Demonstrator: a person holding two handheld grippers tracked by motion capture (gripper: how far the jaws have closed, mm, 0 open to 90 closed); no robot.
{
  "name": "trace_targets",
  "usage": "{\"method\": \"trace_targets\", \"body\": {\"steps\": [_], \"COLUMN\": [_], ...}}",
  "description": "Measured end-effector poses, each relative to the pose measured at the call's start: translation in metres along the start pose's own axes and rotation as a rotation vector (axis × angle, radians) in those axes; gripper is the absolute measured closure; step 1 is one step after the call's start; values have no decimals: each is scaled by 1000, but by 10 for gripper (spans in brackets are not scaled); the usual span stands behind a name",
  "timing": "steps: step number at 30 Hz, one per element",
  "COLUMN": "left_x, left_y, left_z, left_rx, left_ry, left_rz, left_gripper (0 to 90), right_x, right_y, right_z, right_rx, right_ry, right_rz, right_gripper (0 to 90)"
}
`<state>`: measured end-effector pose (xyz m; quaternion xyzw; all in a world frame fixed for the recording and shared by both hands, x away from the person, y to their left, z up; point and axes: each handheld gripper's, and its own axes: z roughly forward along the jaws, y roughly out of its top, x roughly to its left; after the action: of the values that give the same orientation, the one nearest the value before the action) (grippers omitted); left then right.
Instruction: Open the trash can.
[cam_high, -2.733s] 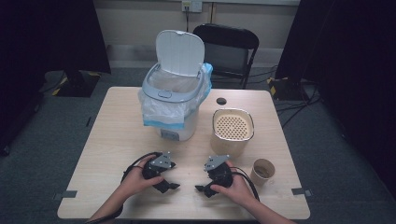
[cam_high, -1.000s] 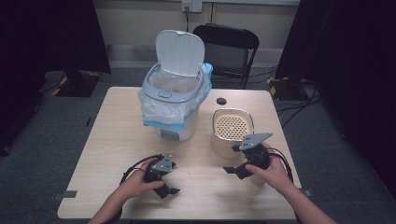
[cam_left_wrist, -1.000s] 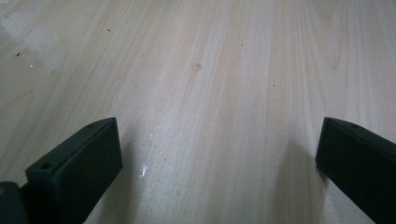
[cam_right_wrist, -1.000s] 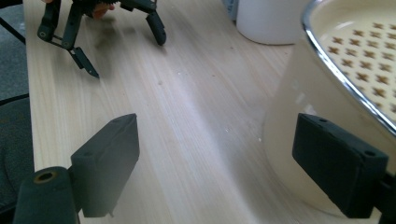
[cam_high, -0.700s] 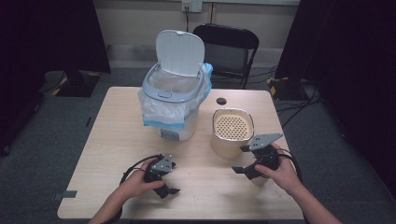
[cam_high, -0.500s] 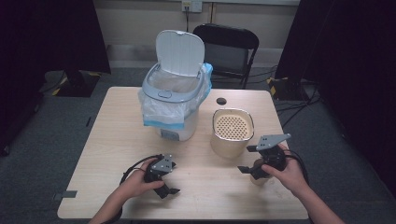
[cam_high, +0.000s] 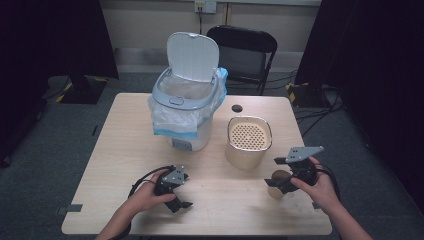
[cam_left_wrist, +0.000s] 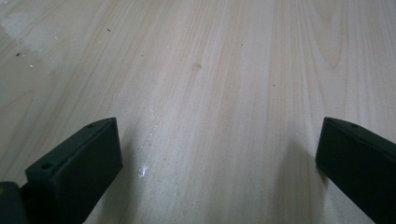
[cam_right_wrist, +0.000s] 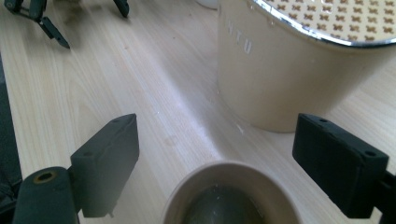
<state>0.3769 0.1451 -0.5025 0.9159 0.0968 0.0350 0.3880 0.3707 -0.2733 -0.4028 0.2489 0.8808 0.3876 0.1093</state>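
The right gripper (cam_right_wrist: 215, 163), jaws spread wide, straddles the cup (cam_right_wrist: 229, 193), seemingly about to close; the left gripper (cam_left_wrist: 217, 154) rests agape.

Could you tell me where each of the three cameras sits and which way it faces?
High view: above the person's side, looking forward and down on the table; both hands show, with the left gripper and right gripper.
Left gripper view: rides the left gripper, facing bare tabletop between its wide-apart jaws.
Right gripper view: rides the right gripper, facing the paper cup and beige bin.
Shared: the beige bin and cup appear in the high and right gripper views.
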Motion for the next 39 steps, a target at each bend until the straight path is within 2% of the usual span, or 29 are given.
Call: {"method": "trace_targets", "body": {"steps": [6, 9, 15, 23, 33, 39], "left_x": [0, 0, 0, 0, 0, 0], "left_y": [0, 0, 0, 0, 0, 0], "left_z": [0, 0, 0, 0, 0, 0], "left_rx": [-1, -2, -3, -3, -3, 0], "left_ry": [-1, 2, 2, 2, -1, 0], "left_rz": [0, -3, -3, -3, -1, 0], "left_gripper": [0, 0, 0, 0, 0, 0], "right_x": [-2, -5, -6, -8, -8, -8], "right_y": [-8, -15, -23, -37, -52, -61], "right_z": [-4, -7, -9, -9, -8, -7], "right_rx": [-4, -18, -19, -27, -44, -49], "right_ry": [-15, -10, -8, -17, 5, -1], "right_rz": [10, 34, 48, 69, 88, 100], "right_gripper": [144, 143, 143, 143, 143, 143]}}
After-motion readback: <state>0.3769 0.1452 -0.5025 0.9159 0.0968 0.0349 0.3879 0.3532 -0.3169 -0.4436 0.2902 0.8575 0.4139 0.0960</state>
